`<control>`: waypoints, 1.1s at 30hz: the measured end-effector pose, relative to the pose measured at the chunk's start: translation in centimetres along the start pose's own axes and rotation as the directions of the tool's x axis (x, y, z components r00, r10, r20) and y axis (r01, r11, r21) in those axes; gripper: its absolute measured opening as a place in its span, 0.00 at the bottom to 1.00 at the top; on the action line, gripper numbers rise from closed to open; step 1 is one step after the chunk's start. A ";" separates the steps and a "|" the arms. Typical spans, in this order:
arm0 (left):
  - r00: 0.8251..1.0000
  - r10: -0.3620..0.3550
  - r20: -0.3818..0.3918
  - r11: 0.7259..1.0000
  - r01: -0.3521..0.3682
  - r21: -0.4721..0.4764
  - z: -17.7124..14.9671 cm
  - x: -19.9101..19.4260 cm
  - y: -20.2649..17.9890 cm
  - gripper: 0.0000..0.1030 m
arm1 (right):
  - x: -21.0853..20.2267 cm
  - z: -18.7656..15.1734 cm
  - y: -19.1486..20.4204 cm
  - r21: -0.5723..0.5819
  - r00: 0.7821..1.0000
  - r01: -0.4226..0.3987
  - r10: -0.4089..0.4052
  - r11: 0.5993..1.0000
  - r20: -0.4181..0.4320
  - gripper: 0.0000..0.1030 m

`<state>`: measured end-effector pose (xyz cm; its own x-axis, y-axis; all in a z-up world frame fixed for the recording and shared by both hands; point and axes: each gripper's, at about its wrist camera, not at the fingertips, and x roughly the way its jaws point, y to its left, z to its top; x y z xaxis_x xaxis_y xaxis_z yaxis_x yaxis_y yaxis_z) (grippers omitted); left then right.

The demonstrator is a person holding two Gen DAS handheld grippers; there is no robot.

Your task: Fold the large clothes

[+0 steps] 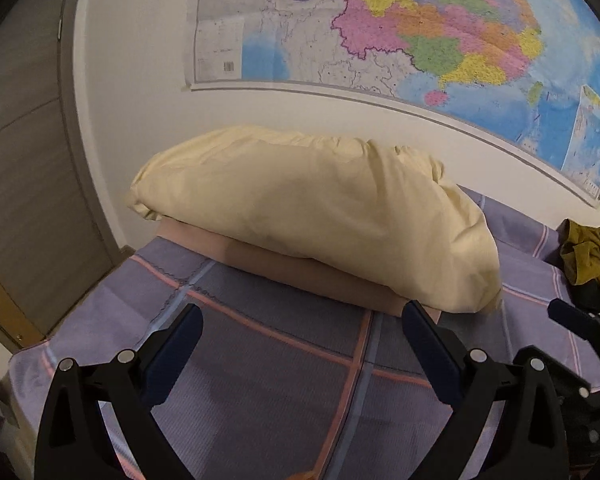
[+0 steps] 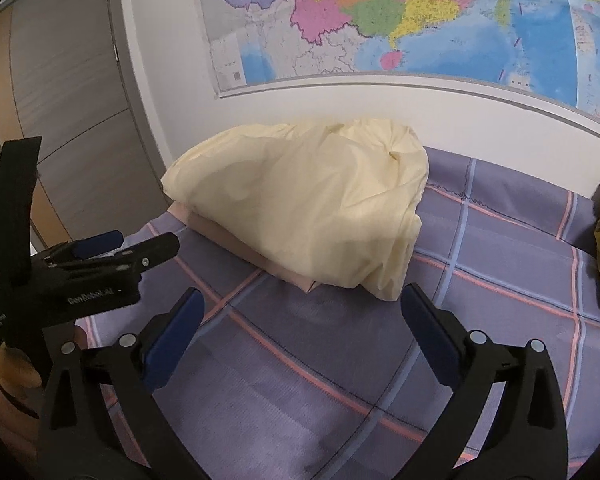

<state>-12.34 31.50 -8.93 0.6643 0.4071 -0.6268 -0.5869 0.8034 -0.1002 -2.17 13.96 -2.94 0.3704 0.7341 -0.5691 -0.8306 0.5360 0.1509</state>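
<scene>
1. At far left, a grey door (image 2: 72, 92) stands beside the bed (image 1: 284, 364), which is covered in a purple plaid sheet and pushed against a white wall bearing a colourful map (image 1: 420, 28)
2. The left hand-held gripper (image 1: 302, 320) hovers over bare sheet with its jaws spread wide, gripping nothing
3. Ahead, a cream pillow (image 1: 312, 208) rests on a flat pink folded cloth (image 1: 312, 276) near the wall, probably stacked to leave room
4. The right hand-held gripper (image 2: 304, 306) is likewise wide apart and empty, just beside the left one
5. At far right, the task's garment, a crumpled olive garment (image 1: 588, 252), lies near the bed's edge, well apart from both grippers; open sheet between offers folding space
</scene>
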 end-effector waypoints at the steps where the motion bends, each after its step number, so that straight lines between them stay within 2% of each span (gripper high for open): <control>1: 1.000 0.000 -0.001 1.000 0.000 0.002 -0.1 -0.1 -0.1 0.93 | -0.1 0.0 0.0 -0.002 1.000 -0.001 0.001 1.000 0.002 0.94; 15: 0.999 0.042 0.025 0.999 -0.042 0.011 -0.9 -2.1 -0.7 0.93 | -1.5 -0.9 0.3 -0.002 1.000 -0.018 0.018 1.000 0.012 0.94; 33: 0.999 0.038 0.021 0.999 -0.039 0.031 -1.3 -2.5 -1.5 0.93 | -1.9 -1.3 0.2 0.006 1.000 -0.017 0.017 1.000 0.007 0.94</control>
<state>-13.69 28.71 -8.19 0.6507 0.4466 -0.6141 -0.5980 0.7998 -0.0519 -3.55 12.10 -2.87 0.3591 0.7462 -0.5606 -0.8343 0.5258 0.1656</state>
